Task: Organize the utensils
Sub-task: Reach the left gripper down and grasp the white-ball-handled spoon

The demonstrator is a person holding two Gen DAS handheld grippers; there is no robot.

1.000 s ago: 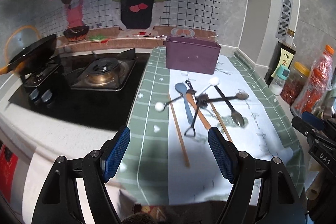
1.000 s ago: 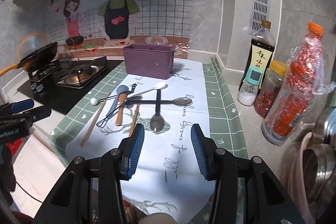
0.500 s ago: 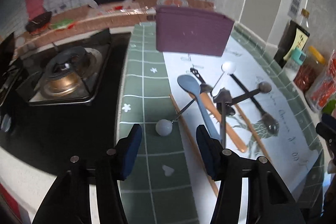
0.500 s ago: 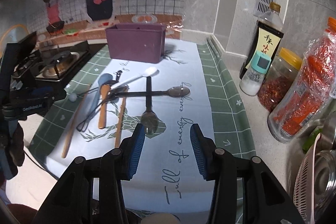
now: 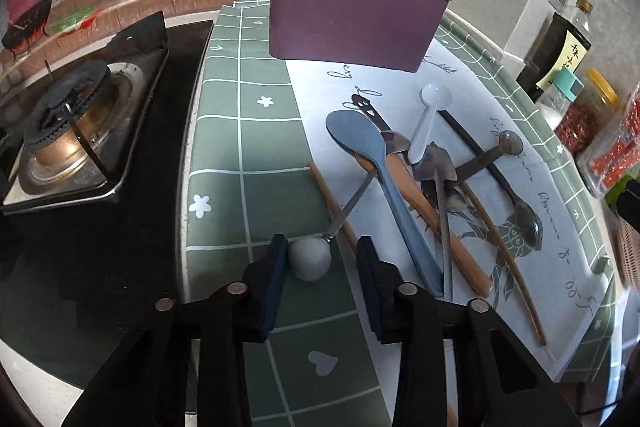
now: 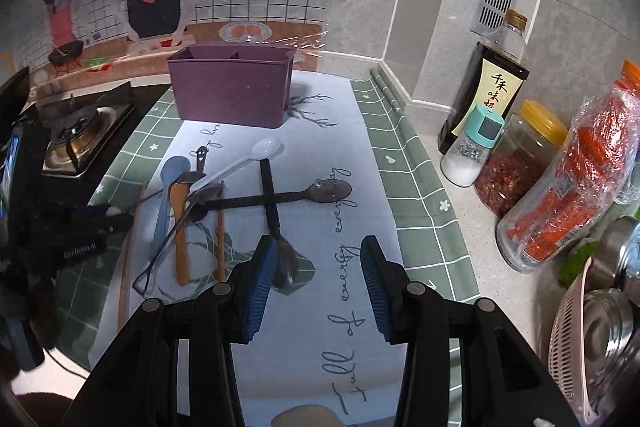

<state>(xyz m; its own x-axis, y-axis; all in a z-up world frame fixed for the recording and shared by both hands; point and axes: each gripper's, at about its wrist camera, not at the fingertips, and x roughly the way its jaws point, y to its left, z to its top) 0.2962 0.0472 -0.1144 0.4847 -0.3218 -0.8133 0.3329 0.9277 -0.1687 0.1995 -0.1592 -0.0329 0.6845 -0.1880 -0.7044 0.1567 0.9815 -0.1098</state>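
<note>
A pile of utensils lies on the white mat: a blue spatula [image 5: 384, 171], a white spoon [image 5: 428, 115], wooden chopsticks [image 5: 496, 239], a metal spoon [image 5: 524, 219] and a utensil with a white ball end [image 5: 310, 259]. The purple utensil box [image 5: 348, 19] stands behind them, also in the right wrist view [image 6: 232, 91]. My left gripper [image 5: 322, 259] is open with the white ball between its fingers, touching the left pad. My right gripper [image 6: 318, 259] is open and empty, low over the mat, its left finger beside the metal spoon [image 6: 286, 259].
A gas stove [image 5: 72, 131] sits to the left of the green checked cloth [image 5: 248, 131]. A soy sauce bottle [image 6: 492, 83], salt shaker [image 6: 472, 147], chilli jar [image 6: 524, 159] and wrapped orange bottle [image 6: 576, 183] line the right wall. A pink colander with steel bowls [image 6: 600, 339] is at far right.
My left gripper has moved forward and down, narrowing around the white ball end. My right gripper has moved forward and down toward the metal spoon.
</note>
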